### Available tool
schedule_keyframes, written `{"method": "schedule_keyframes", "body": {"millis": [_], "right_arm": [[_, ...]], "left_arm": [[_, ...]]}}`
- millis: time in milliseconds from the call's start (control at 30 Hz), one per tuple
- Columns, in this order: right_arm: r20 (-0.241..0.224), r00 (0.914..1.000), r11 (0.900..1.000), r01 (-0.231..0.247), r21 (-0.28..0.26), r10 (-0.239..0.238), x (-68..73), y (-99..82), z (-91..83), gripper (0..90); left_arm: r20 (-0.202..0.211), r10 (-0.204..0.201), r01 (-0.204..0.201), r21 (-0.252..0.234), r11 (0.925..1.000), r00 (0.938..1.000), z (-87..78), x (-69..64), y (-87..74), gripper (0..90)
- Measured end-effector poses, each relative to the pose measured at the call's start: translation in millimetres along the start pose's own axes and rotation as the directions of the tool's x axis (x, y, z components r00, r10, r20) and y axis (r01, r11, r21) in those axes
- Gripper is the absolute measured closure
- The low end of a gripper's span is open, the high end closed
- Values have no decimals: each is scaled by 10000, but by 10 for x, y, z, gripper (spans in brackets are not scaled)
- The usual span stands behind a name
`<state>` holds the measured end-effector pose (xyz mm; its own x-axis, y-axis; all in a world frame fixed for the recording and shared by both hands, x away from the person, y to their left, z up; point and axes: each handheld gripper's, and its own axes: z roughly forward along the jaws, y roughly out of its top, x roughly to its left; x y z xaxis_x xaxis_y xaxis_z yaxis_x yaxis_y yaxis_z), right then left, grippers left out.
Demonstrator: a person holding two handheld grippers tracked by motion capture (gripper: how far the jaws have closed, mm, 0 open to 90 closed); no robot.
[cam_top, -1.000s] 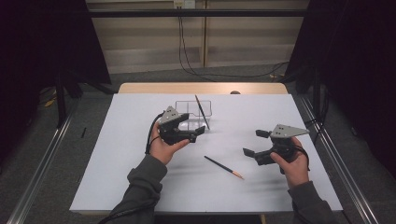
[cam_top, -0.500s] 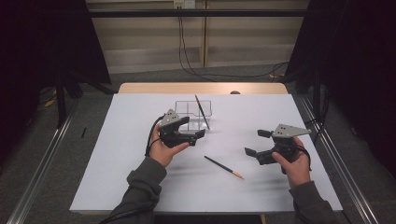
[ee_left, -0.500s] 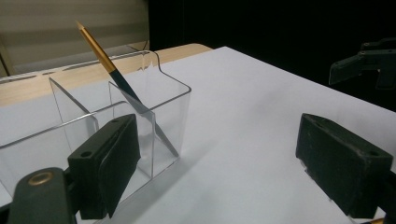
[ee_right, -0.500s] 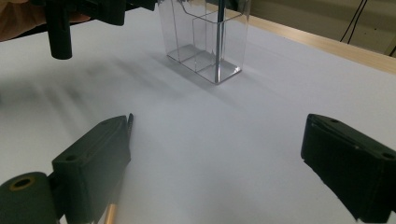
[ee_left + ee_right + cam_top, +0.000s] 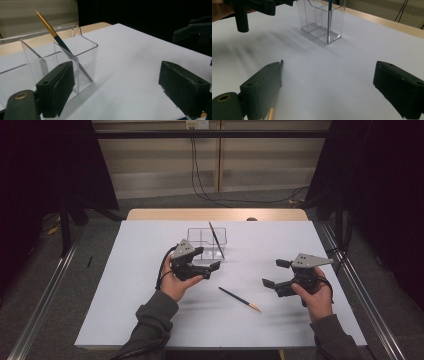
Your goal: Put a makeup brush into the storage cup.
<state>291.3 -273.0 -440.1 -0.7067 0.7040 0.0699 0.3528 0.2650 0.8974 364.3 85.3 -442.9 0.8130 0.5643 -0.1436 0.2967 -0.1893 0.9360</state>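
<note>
Both jaws gape, grasping nothing — left hand-held gripper (image 5: 200, 268) just near the clear divided holder (image 5: 207, 243) (one pencil (image 5: 216, 240) leaning inside), right hand-held gripper (image 5: 276, 274) beside a loose pencil (image 5: 239, 299) on the bench (image 5: 125, 310).

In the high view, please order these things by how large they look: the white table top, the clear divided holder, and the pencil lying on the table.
1. White table top, by far the largest.
2. Clear divided holder.
3. Pencil lying on the table: about as long as the holder is wide, but far thinner, so it covers the least area.
</note>
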Motion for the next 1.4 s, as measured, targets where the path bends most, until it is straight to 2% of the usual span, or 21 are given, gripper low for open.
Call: {"method": "schedule_keyframes", "body": {"millis": [33, 67, 133, 167, 200, 233, 267, 633, 933, 1100, 1133, 1233, 1267, 1400], "right_arm": [[-19, 10000, 10000, -12, 13, 12, 2, -2, 2, 77], [-41, 10000, 10000, -2, 40, 3, 2, -4, 3, 77], [-34, 10000, 10000, 4, 63, -4, 7, -5, 14, 77], [-41, 10000, 10000, 10, 64, -9, 10, -3, 20, 77], [-68, 10000, 10000, 41, 65, -41, 14, -2, 26, 77], [-109, 9999, 10000, 20, 78, -19, 19, -2, 32, 77], [-66, 10000, 9999, 18, 106, -17, 24, -4, 38, 77], [-111, 9999, 9996, 108, 270, -105, 48, -13, 60, 76], [-198, 9998, 9992, 102, 375, -95, 64, -12, 86, 75], [-261, 9996, 9981, 160, 595, -144, 79, -12, 112, 65], [-258, 9996, 9978, 165, 638, -149, 84, -10, 118, 61], [-243, 9995, 9971, 203, 733, -186, 95, 2, 138, 57], [-281, 9994, 9967, 232, 780, -211, 98, 6, 148, 56], [-355, 9990, 9943, 298, 1026, -263, 130, 15, 182, 56]], "left_arm": [[-11, -17, 17, 20, 10000, 10000, -10, 2, -4, 132], [153, -11, 12, -84, 10000, 9999, -10, 9, -13, 132], [-11, 41, -41, 21, 10000, 10000, -32, 9, -23, 132], [208, -28, 30, -123, 9999, 9998, -31, 16, -33, 132], [-70, -31, 31, -90, 10000, 10000, -40, 3, -37, 132], [-82, 97, -97, 20, 10000, 9999, -50, 10, -39, 132], [-113, -19, 19, -12, 10000, 9999, -49, 3, -45, 132], [-86, 60, -60, -98, 9999, 9999, -97, -1, -75, 132], [-127, -119, 116, -173, 9998, 9998, -137, 16, -119, 131], [-138, 25, -26, -118, 9999, 9999, -172, 35, -114, 129], [-142, -89, 86, -187, 9998, 9999, -174, 29, -116, 129], [-64, -104, 102, -239, 9997, 9999, -176, 37, -126, 129], [-10, -5, 5, -172, 9999, 10000, -182, 45, -129, 129], [-64, -94, 93, -107, 9999, 9999, -194, 44, -132, 129]]}}
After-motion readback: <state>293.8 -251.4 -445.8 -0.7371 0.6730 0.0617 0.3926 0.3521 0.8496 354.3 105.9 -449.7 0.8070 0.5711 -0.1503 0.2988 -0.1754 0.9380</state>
